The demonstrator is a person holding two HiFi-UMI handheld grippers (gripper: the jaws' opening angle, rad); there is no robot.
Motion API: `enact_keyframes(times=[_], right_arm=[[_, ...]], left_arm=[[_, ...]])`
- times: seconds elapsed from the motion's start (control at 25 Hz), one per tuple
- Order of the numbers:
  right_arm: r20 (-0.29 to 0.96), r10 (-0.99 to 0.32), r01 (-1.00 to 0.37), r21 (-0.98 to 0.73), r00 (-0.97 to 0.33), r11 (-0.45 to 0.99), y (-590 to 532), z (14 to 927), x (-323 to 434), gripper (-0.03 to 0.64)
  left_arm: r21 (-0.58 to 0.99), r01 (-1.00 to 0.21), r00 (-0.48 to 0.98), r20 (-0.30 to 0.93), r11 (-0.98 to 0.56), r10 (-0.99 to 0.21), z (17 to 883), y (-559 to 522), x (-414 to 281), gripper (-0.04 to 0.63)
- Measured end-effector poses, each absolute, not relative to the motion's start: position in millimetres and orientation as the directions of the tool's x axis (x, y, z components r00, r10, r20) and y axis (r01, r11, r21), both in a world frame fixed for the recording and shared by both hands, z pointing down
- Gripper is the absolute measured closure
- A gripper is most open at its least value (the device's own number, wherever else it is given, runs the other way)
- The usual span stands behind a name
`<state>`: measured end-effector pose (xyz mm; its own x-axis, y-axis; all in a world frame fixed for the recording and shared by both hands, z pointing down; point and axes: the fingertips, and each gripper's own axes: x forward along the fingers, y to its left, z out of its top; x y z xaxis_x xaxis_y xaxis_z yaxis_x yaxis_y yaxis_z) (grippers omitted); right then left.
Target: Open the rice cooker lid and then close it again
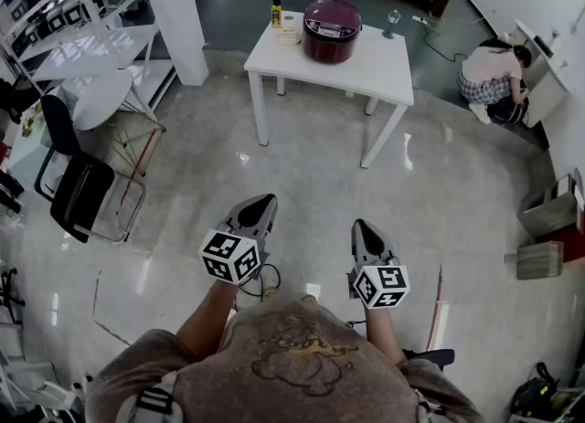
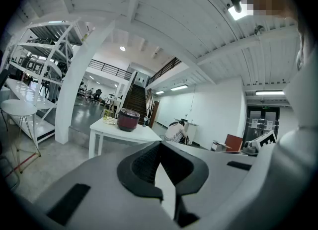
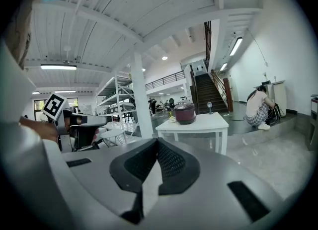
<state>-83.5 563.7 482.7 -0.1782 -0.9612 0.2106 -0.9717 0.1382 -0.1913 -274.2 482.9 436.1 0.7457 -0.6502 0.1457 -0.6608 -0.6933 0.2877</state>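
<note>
Table (image 1: 384, 69) w/ rice cooker (image 1: 331, 36), lid (image 1: 332, 15) down; L gripper (image 1: 263, 202) & R gripper (image 1: 360, 227) jaws together, empty

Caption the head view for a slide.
Left gripper and right gripper, jaws shut, far from the white table bearing the closed rice cooker.

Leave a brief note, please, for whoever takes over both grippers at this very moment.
Left gripper: jaws shut, nothing between them, held low in front of the body.
Right gripper: jaws shut, empty, level with the left one.
Rice cooker: on the white table across the floor, out of reach; its lid is down.
Done: nothing shows as done yet.
Left: walk up to the table, open the lid, then close it again.
</note>
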Motion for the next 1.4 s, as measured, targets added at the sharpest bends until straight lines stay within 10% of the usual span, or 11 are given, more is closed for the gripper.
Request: enact_keyframes(times=[1.4], right_arm=[[0.200,-0.966,-0.972,-0.200,-0.167,0.126,480,497,-91,0.614]], left_arm=[[0.286,-0.641,0.758,0.090,-0.712,-0.646,438,389,-274,0.574]])
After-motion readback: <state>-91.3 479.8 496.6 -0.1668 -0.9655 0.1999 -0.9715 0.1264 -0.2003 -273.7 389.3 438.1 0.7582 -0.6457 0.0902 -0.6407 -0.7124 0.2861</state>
